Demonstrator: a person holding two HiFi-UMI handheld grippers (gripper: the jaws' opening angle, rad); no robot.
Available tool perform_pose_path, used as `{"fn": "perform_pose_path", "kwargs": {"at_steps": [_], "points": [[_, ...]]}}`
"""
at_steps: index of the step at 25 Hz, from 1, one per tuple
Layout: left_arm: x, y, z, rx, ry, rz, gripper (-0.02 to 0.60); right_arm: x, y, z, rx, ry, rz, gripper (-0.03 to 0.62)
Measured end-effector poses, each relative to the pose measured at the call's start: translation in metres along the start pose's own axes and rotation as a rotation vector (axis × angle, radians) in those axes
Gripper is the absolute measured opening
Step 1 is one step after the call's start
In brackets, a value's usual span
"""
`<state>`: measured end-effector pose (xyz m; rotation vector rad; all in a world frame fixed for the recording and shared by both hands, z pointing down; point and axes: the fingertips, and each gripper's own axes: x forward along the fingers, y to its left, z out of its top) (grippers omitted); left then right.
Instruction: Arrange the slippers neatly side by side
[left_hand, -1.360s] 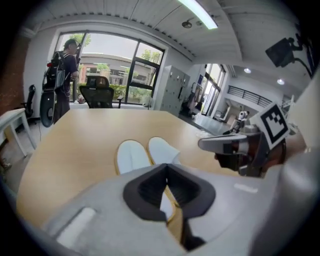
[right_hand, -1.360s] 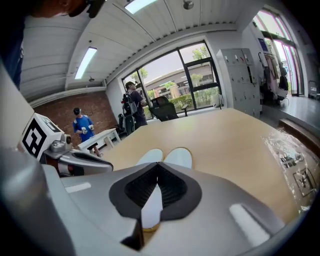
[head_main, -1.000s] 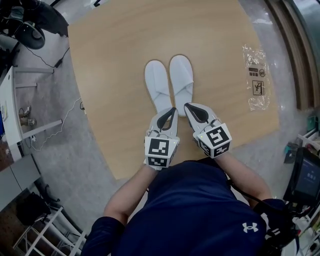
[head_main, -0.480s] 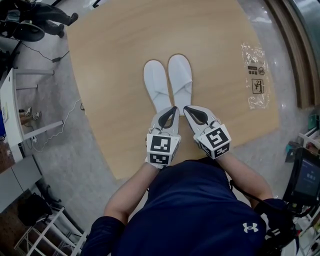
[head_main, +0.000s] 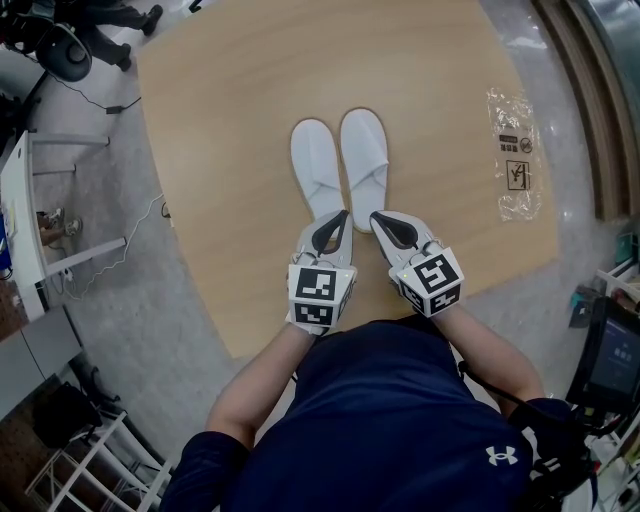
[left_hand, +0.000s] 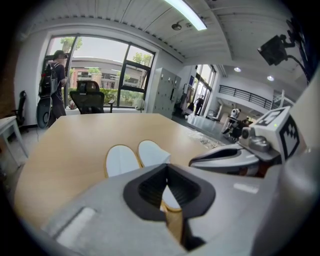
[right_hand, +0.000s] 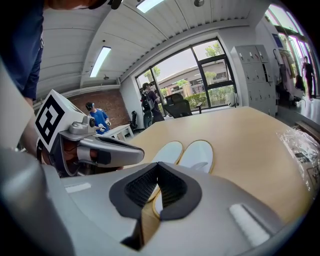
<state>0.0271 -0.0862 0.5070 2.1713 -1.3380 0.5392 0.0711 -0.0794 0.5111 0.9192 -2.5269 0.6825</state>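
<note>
**Slippers paired at mid-surface; only fine alignment judged outstanding**

Two white slippers are found on the wooden surface (head_main: 230, 120), near its middle, toes toward 12 o'clock and heels toward 6 o'clock. The left slipper (head_main: 316, 165) and the right slipper (head_main: 363, 150) lie just beside each other, inner edges touching or nearly so. The toe of the left slipper is set slightly nearer 6 o'clock than that of the right, and it is angled a little.

The left gripper (head_main: 338, 218) and the right gripper (head_main: 380, 218) are held at 6 o'clock of the pair, one at each heel. On both, the fingers are clenched together and nothing is gripped, as each gripper view shows. Whether the tips touch the heels cannot be told.

A crumpled clear plastic bag (head_main: 513, 155) lies at 3 o'clock of the slippers, well apart, and is not a concern.

Assessment: the arrangement is judged largely complete. If a correction is wanted, it is best made with the fingers kept clenched as blunt pushers.

- The left heel should be nudged lightly toward 12 o'clock until the toes are level.
- The push should be applied centrally on the heel, so that the slipper is not turned.
- Light slippers are likely to slide readily, so only small, slow pushes are advised.
- Both grippers should then be drawn back toward 6 o'clock, clear of the heels.
</note>
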Motion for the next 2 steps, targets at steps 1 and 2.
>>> {"fn": "perform_pose_path", "kwargs": {"at_steps": [1,2], "points": [[-0.0009,0.0016,-0.0009,0.006,0.0,0.003,0.003,0.0004,0.0013,0.0008,0.001,0.001,0.001,0.011],[-0.0018,0.0031,-0.0016,0.011,0.0,0.005,0.003,0.0007,0.0026,0.0015,0.002,0.001,0.002,0.011]]}}
